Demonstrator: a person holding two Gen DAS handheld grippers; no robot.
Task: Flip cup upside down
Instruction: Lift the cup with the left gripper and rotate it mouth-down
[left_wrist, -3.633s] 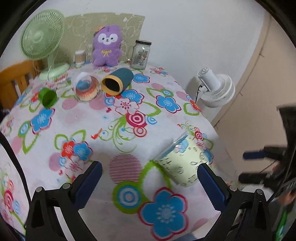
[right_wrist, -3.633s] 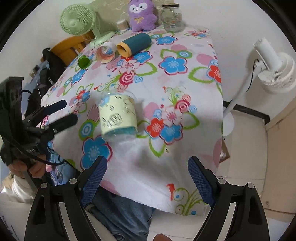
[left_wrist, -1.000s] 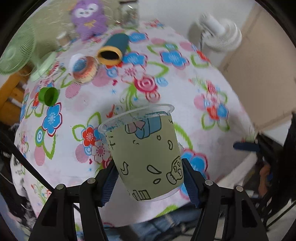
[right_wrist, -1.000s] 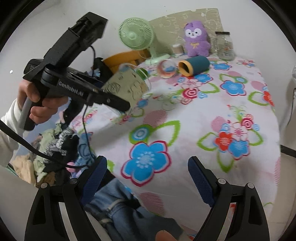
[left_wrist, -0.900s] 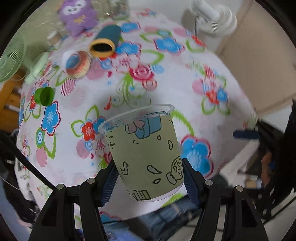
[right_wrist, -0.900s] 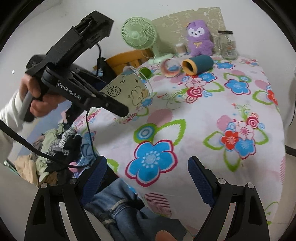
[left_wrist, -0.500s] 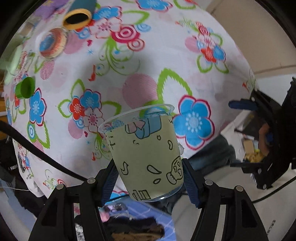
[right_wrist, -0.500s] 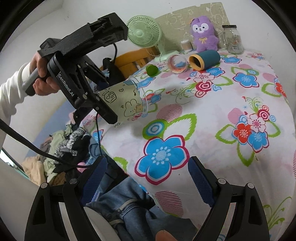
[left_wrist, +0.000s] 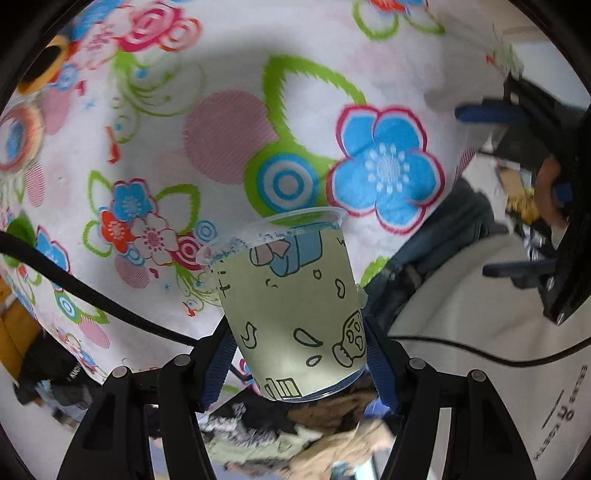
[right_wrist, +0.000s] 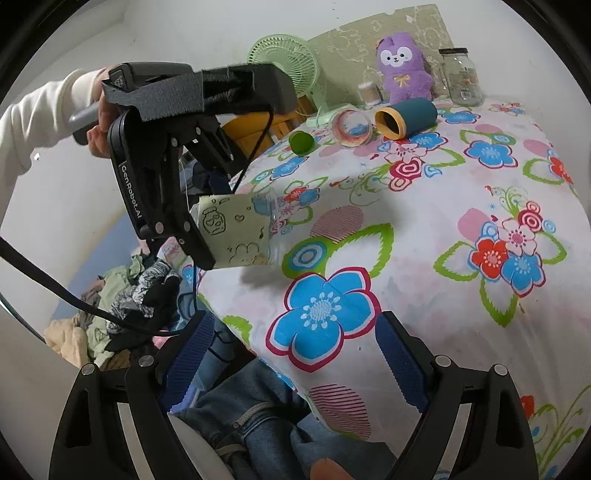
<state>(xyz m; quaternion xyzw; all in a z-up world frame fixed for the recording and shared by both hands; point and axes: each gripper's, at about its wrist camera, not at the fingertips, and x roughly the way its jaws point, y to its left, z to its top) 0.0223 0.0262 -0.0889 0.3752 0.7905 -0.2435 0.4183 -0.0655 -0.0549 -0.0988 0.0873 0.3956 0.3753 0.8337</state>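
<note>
Now the left tongs (left_wrist: 297, 363) pinch the cup (left_wrist: 291, 314) by its base, rim tipped toward the desk (left_wrist: 229, 147) ahead. Best to finish the roll, then lower squarely. The right tongs (right_wrist: 290, 360) gape wide, holding nothing.

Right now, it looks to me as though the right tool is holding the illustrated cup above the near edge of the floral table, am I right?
Not quite: the left tool holds the illustrated cup above the near edge of the floral table. The right wrist view shows the right tool open and holding nothing.
</note>
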